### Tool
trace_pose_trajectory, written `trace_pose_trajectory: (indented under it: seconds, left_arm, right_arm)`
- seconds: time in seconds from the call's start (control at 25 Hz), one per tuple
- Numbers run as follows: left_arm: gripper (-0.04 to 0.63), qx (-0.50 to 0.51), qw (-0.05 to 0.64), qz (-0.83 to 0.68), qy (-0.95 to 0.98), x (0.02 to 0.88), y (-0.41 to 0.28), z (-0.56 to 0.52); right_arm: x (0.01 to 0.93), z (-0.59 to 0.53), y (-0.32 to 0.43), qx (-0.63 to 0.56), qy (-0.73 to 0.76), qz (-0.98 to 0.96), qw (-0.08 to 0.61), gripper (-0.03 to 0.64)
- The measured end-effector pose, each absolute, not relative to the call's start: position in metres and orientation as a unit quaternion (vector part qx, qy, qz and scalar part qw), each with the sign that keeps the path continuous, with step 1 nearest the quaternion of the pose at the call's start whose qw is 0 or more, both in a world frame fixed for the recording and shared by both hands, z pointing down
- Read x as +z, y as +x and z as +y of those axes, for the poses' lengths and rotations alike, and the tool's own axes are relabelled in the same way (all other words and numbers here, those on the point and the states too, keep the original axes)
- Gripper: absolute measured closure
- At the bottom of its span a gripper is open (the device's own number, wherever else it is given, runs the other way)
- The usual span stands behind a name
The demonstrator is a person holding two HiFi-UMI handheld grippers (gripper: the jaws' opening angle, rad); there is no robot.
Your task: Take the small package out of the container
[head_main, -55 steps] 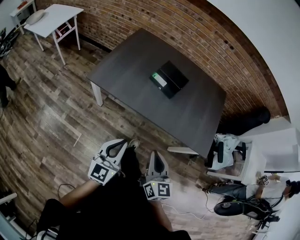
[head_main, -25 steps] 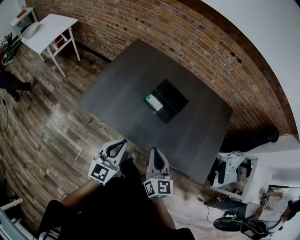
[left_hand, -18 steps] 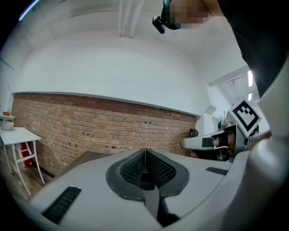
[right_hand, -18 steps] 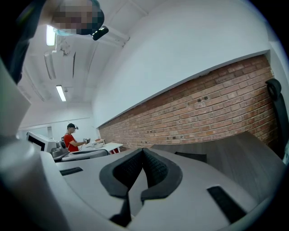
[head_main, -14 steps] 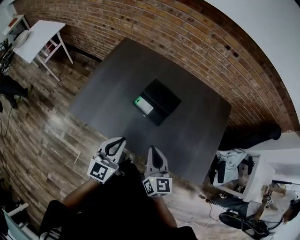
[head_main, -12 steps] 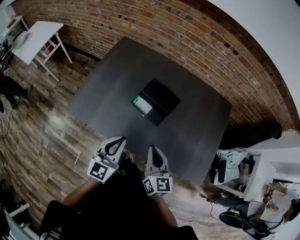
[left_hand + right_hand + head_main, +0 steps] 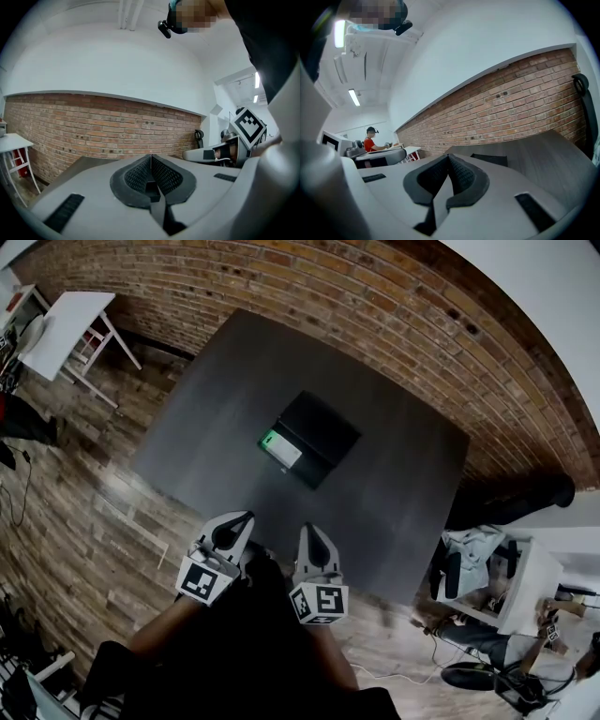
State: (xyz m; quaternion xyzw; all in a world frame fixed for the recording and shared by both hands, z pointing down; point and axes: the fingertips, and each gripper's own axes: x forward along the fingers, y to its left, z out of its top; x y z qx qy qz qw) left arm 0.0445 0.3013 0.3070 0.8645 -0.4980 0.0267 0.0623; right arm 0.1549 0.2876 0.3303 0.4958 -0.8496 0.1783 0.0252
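A black open container (image 7: pixel 326 430) lies mid-table on the dark table (image 7: pixel 220 399) in the head view. The small white package with a green end (image 7: pixel 281 448) sits in its near-left part. Both grippers hang side by side short of the table's near edge, above the wooden floor and well apart from the container. My left gripper (image 7: pixel 246 516) is shut with nothing in it; its pads meet in the left gripper view (image 7: pixel 151 157). My right gripper (image 7: pixel 308 529) is also shut and empty (image 7: pixel 449 157). The right gripper view shows the container (image 7: pixel 490 159) as a dark slab beyond the jaws.
A brick wall (image 7: pixel 309 287) runs behind the table. A small white table (image 7: pixel 61 320) stands at the far left. At the right is a white desk with clutter and cables (image 7: pixel 511 582). A person in red (image 7: pixel 371 142) sits far off in the right gripper view.
The table and container have come nearer and slid lower in the head view as I move toward them. Both grippers keep their pose side by side, jaws still shut.
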Motion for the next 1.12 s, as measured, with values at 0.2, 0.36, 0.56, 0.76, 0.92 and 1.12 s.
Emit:
trace_pose_trajectory:
  seconds: [0.2,0.36,0.56,0.76,0.92,1.12]
  left_arm:
    - [0.560,0.028,0.068,-0.474,0.877,0.314,0.036,0.280]
    - [0.560,0.026,0.072,-0.445,0.892,0.316,0.030,0.256]
    - [0.560,0.037,0.071,-0.400,0.913,0.324,0.011,0.224]
    - [0.560,0.046,0.067,-0.358,0.930,0.330,-0.013,0.191]
    - [0.560,0.051,0.070,-0.329,0.940,0.336,-0.033,0.165]
    - [0.560,0.055,0.081,-0.290,0.952,0.347,-0.051,0.144]
  right_arm:
    - [0.337,0.272,0.144,0.183,0.513,-0.838,0.033,0.594]
    - [0.346,0.255,0.138,0.194,0.536,-0.820,0.047,0.594]
    - [0.362,0.228,0.121,0.216,0.568,-0.792,0.063,0.594]
    - [0.382,0.202,0.101,0.243,0.597,-0.760,0.084,0.594]
    - [0.398,0.184,0.088,0.276,0.620,-0.728,0.093,0.594]
    - [0.416,0.169,0.074,0.292,0.636,-0.705,0.113,0.594]
